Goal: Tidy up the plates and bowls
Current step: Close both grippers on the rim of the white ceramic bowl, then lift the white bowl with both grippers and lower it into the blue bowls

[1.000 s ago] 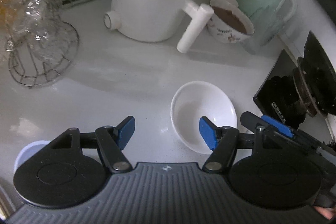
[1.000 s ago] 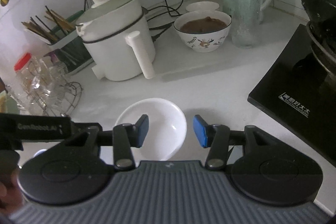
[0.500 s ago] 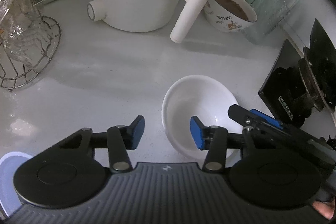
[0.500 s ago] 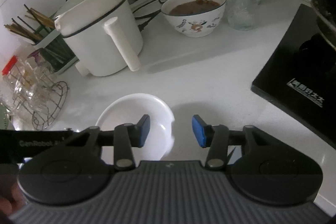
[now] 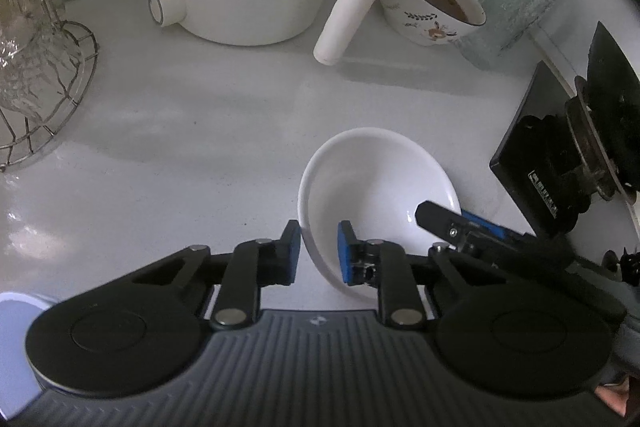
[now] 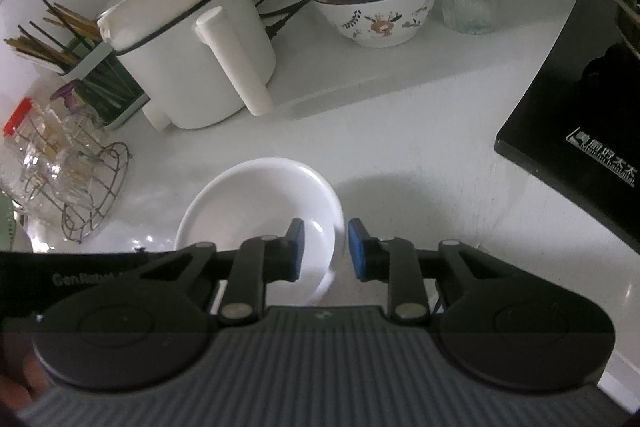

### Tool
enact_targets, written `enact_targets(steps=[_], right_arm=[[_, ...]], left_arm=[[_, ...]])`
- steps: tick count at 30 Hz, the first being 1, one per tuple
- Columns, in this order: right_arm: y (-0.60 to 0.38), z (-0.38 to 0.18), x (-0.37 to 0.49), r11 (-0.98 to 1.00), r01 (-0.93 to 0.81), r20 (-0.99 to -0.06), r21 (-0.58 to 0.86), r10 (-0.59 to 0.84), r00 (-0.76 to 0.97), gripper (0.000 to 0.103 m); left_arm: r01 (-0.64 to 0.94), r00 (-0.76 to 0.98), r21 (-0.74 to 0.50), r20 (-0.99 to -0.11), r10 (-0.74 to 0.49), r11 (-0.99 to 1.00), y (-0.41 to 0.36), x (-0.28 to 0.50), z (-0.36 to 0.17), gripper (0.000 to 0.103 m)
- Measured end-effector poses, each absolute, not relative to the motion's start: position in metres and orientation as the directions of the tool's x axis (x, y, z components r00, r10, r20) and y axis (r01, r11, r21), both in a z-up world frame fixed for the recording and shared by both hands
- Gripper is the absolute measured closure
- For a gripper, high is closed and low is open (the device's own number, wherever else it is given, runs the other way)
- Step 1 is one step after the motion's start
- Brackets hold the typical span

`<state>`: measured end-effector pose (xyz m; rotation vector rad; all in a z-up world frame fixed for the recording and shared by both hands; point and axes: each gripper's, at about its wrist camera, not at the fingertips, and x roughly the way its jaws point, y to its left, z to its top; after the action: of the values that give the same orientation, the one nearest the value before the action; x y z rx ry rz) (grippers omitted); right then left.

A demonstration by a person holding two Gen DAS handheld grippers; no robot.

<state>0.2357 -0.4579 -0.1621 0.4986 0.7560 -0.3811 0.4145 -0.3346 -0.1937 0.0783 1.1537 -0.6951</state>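
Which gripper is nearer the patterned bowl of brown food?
Neither clearly: left gripper and right gripper both straddle opposite rims of the white bowl, closing, well short of the patterned bowl.

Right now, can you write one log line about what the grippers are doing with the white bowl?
left gripper: closing over near rim | right gripper: closing over right rim | white bowl: empty, on countertop

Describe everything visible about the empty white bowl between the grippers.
The white bowl looks like glossy ceramic, plain, round and empty. It sits upright on the white counter. The left gripper and right gripper each straddle its rim on opposite sides, one pad inside, one outside, jaws closing; firm contact isn't clear.
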Motion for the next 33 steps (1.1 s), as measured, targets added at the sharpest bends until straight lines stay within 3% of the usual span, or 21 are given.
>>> enact_targets(steps=[7,33], right_arm=[[-0.459,-0.165,0.233,0.812,0.504,-0.737,0.296,-0.142,0.661,0.089],[-0.442,-0.130,0.211,0.786,0.464,-0.702,0.409,-0.054,0.710,0.089]], left_arm=[[0.532,0.213,-0.293,-0.862,-0.460,0.794,-0.334,0.416,-0.195,0.086],[0.507,0.246,-0.363,-0.808,-0.535,0.782,-0.290,0.405,-0.139,0.086]])
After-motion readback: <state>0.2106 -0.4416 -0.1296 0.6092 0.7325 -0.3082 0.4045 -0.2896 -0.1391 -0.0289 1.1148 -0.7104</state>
